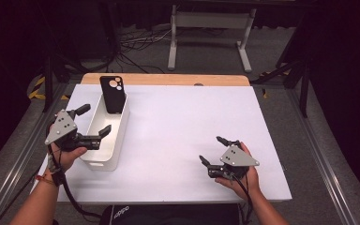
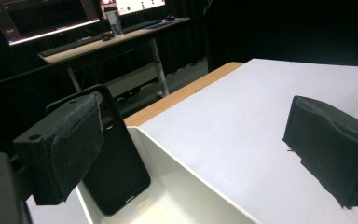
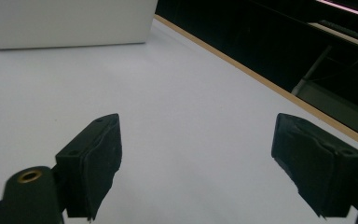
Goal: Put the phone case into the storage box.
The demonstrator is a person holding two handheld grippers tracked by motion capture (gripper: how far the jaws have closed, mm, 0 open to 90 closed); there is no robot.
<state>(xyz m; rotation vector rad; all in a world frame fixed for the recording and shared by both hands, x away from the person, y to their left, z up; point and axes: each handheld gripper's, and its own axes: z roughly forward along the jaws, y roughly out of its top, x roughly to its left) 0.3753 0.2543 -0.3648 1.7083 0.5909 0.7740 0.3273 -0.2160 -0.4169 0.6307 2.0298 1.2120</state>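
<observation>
One black phone case [image 1: 112, 94] stands tilted against the far end inside the one white bin [image 1: 104, 162], flanked by the spread left gripper [image 1: 93, 121], the right gripper [image 1: 213, 150] likewise spread over the bare table [image 1: 178, 122].

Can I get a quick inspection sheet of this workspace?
Surface: white table top, wooden strip along far edge.
Job's things: black phone case standing tilted at the far end of the white bin.
Clutter: nothing seen.
Grippers: left gripper open, jaws astride the bin's left wall; right gripper open over bare table.
Cables: one trails from each gripper toward the person.
Surroundings: grey floor, white desk frame, floor cables.
</observation>
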